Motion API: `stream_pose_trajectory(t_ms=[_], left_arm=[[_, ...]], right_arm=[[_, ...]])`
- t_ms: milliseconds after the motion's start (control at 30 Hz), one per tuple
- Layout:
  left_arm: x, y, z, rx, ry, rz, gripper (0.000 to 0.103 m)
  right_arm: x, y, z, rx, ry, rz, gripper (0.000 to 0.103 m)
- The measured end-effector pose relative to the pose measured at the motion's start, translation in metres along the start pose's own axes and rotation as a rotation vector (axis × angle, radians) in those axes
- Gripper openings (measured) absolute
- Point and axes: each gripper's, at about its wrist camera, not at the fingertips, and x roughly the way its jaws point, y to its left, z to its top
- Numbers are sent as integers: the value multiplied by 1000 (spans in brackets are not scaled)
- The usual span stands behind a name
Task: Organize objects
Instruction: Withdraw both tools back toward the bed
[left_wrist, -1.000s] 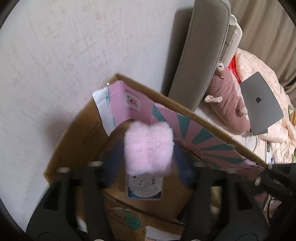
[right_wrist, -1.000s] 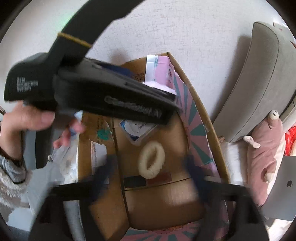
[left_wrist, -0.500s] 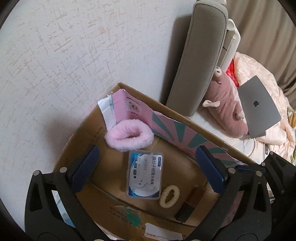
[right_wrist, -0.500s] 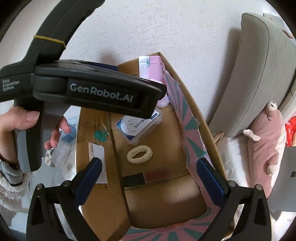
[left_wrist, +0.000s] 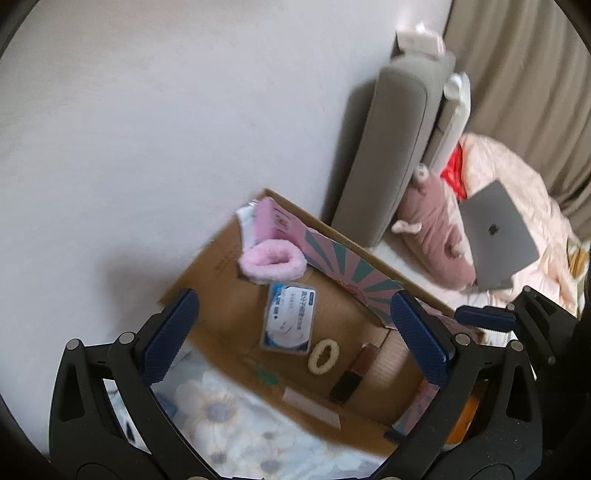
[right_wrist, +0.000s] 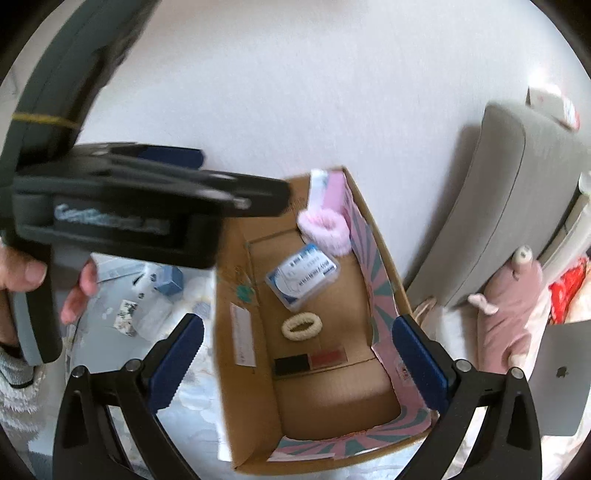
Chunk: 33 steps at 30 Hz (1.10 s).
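An open cardboard box (left_wrist: 207, 280) (right_wrist: 247, 417) stands against the wall. Inside lie a fluffy pink scrunchie (left_wrist: 272, 261) (right_wrist: 325, 228) at the far end, a clear plastic case with a blue label (left_wrist: 290, 318) (right_wrist: 302, 276), a cream scrunchie (left_wrist: 323, 356) (right_wrist: 302, 327) and a black-and-red lipstick (left_wrist: 355, 373) (right_wrist: 311, 362). My left gripper (left_wrist: 293, 338) is open and empty above the box; its body shows in the right wrist view (right_wrist: 122, 206). My right gripper (right_wrist: 295, 363) is open and empty over the box.
A floral cloth (left_wrist: 229, 428) lies under the box, with a small blue box (right_wrist: 169, 280) and packets on it. A grey cushion (left_wrist: 388, 155), a pink plush toy (left_wrist: 436, 229) and a laptop (left_wrist: 495, 232) sit on the bed at right.
My left gripper opened and let go of the pink scrunchie, which now lies in the box's far end. Both grippers have pulled back up from the box.
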Motion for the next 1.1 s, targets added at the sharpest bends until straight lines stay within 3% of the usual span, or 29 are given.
stream_pose_trajectory(t_ms=[300,433,800,1100], left_arm=[[-107,43,-36,-126,-190,100,103],[-148,67,-63,-199,-242,143,103],[-218,117,-164,-385,-313,320,103],[-245,150,-256,-572,-321,369,103]], right_arm=[[-40,31,9,-16,-89,16,102],[-50,55,13,-46,-123,69,102],[-48,127,10,-180,-178,184,102],[-37,156,-4,-212,-175,226,102]])
